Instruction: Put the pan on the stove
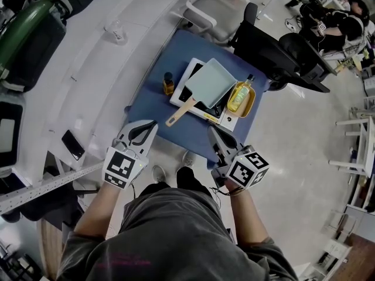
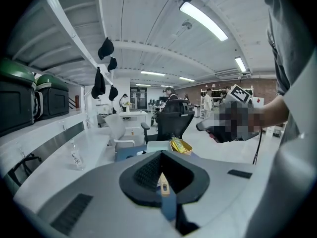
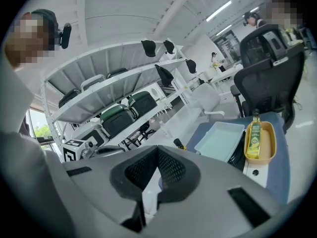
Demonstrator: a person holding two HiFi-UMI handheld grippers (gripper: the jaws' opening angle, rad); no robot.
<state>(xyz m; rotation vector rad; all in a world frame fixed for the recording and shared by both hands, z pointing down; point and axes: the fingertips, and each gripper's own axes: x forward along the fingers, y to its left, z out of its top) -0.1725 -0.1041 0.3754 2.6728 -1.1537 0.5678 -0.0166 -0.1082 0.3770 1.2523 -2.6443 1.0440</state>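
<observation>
The rectangular pale-green pan (image 1: 211, 82) already lies on top of the stove (image 1: 227, 120), covering most of its dark cooking plate. Its wooden handle (image 1: 181, 113) sticks out past the stove's near-left edge over the blue tabletop (image 1: 149, 101). From the head view it looks slightly skewed against the stove's outline, and we cannot be sure it sits flat. We judge the placing done, or nearly so.

Both grippers hang well short of the stove, on its near side, close to the person's body. The left gripper (image 1: 152, 124) has its fingers (image 2: 144, 173) pressed together with nothing between them. The right gripper (image 1: 212, 131) is likewise closed and empty, its own view showing only the tabletop beyond the tips.

If the pan needs squaring up, we would take it by the wooden handle, the only part narrow enough for these fingers. We would grip it close to where it joins the body. The pan should be stiff and fairly light, but its weight sits far out from the handle, so it will want to dip at the far end. The wood should give fair purchase, while the smooth rim probably would not.

A yellow tray (image 1: 253, 103) holding an oil bottle (image 1: 240, 93) stands just beside the stove's right edge, and a small brown bottle (image 1: 168, 84) stands near its left, so any slide must stay short.
</observation>
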